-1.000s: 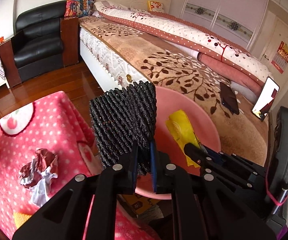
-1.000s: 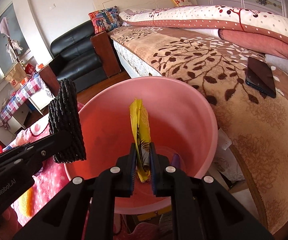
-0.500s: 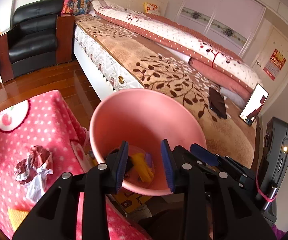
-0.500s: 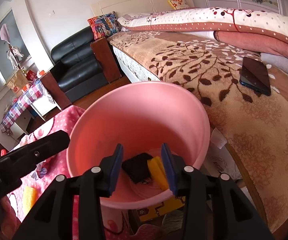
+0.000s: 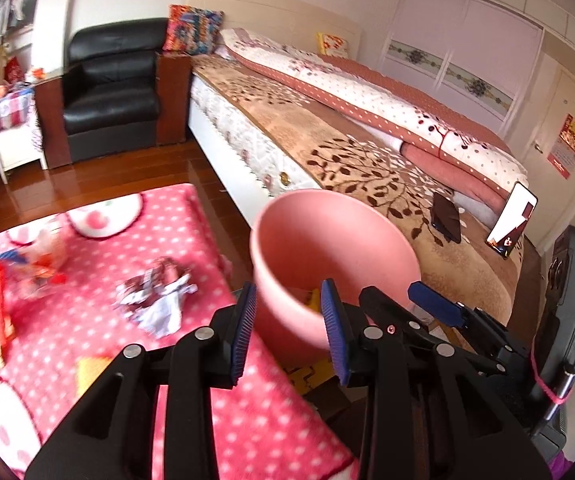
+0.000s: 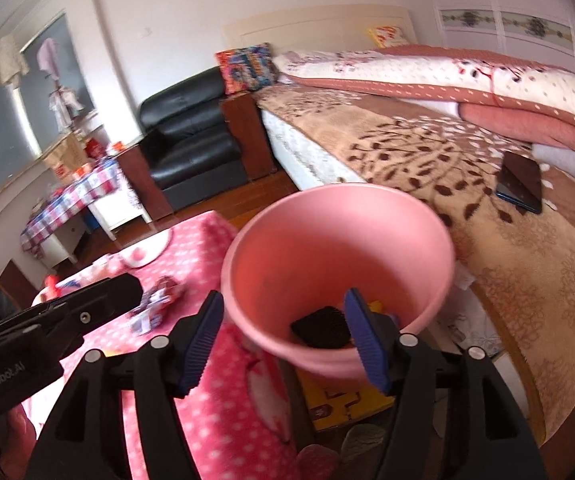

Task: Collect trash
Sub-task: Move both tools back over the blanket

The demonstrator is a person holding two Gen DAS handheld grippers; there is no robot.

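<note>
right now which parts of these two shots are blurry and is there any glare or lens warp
Left wrist view: the pink polka-dot cloth and crumpled wrapper are smeared by motion, and the wooden floor shows glare. Right wrist view: the pink bucket rim is soft. Both views: fisheye bends the bed and darkens the corners.

Left gripper (image 5: 289, 322): jaws parted, nothing between the blue pads, pointing forward and downward.
Right gripper (image 6: 283, 334): jaws opening, wide apart, nothing gripped, tilted downward likewise; it sits just right of the left gripper, fingers roughly parallel, the two apart.
</note>
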